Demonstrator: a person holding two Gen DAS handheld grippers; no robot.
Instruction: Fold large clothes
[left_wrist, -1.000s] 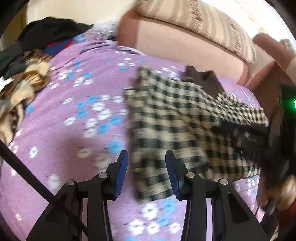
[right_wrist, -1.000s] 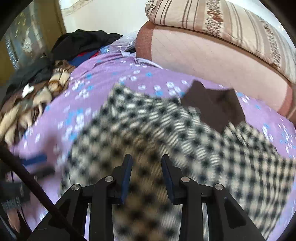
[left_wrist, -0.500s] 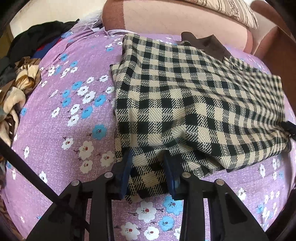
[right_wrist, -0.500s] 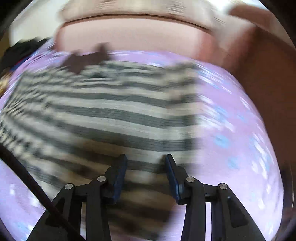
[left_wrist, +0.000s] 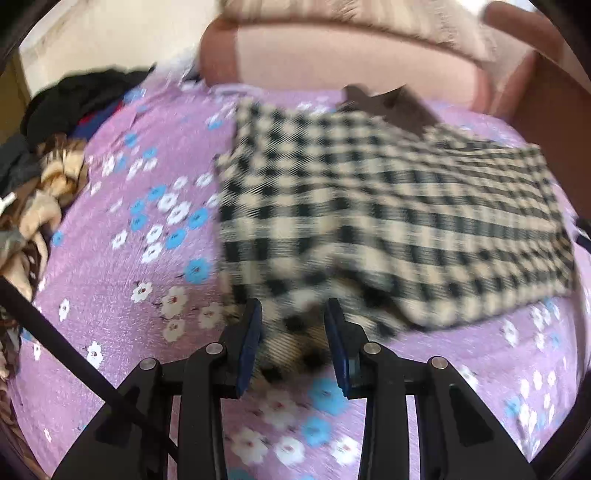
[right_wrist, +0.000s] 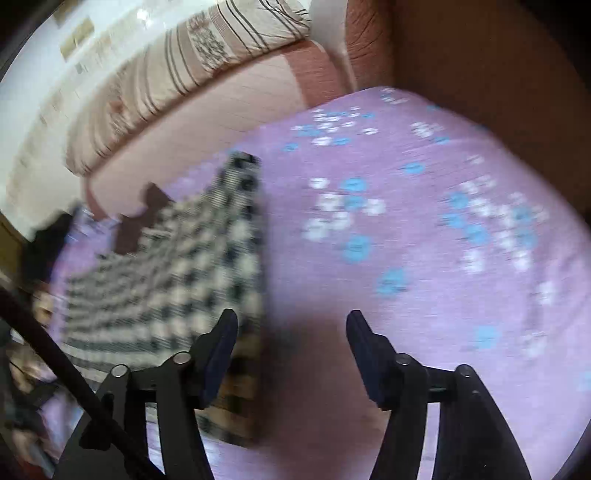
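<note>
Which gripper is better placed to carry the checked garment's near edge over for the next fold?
Left, probably. The left gripper has the checked garment bunched between its fingers; the right gripper is opening over bare bedsheet, beside the garment's edge.

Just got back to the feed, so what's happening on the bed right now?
A person is folding a checked garment on the floral purple bedsheet. The left hand-held gripper has a bunched corner of the cloth between its fingers at the near edge. The right hand-held gripper is opening with nothing between its fingers; it hangs over bare sheet just beside the garment's edge. A pile of other clothes waits at the sheet's far left.
</note>
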